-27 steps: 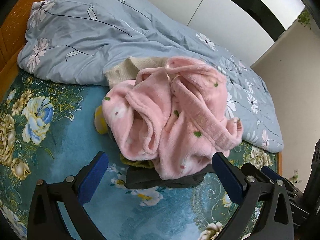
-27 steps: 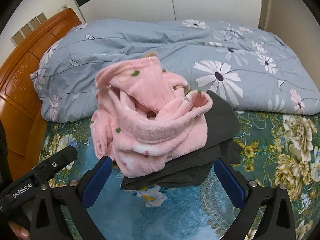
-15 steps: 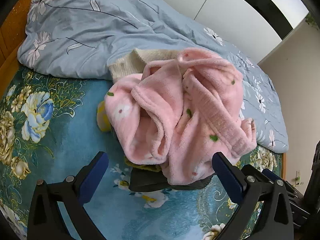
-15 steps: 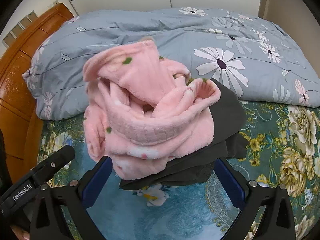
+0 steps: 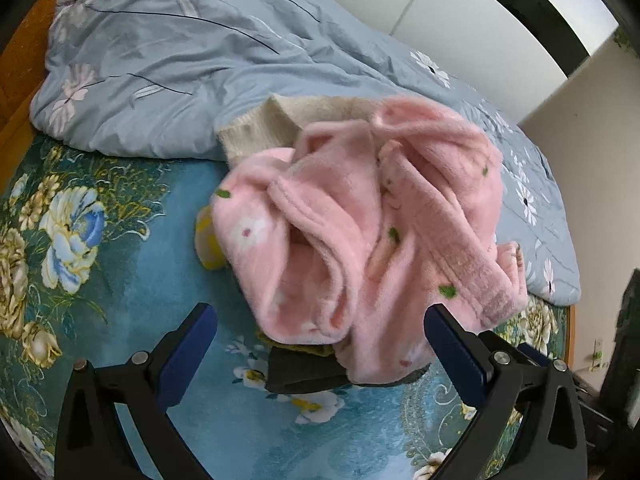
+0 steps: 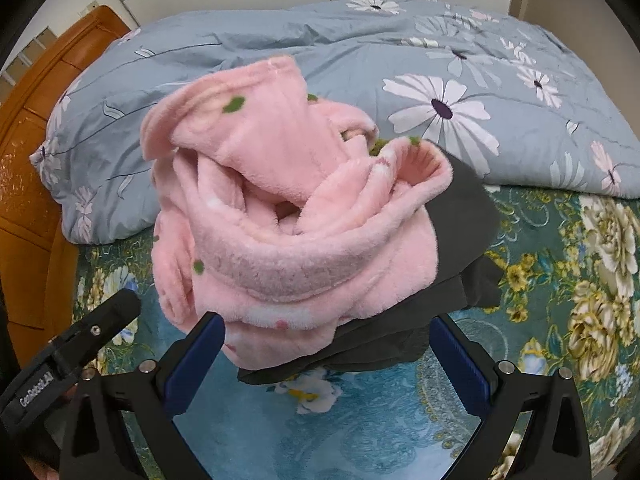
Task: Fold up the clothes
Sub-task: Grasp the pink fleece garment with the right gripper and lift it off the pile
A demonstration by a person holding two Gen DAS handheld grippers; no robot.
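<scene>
On the bed: one pink robe (image 6: 288,216), one dark garment (image 6: 460,240), one cream knit (image 5: 272,128), one duvet (image 6: 440,60), two grippers (image 5: 320,344) (image 6: 328,344).

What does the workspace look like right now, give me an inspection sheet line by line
Surface: bedspread, teal with flowers, bare in front of the pile.
Job's things: pink robe crumpled on top of a dark garment; cream knit behind; a yellow item peeks out beside the robe.
Clutter: nothing seen.
Grippers: left gripper and right gripper both open, empty, facing the pile.
Cables: nothing seen.
Surroundings: grey floral duvet bunched behind the pile; wooden headboard; white wall.
</scene>
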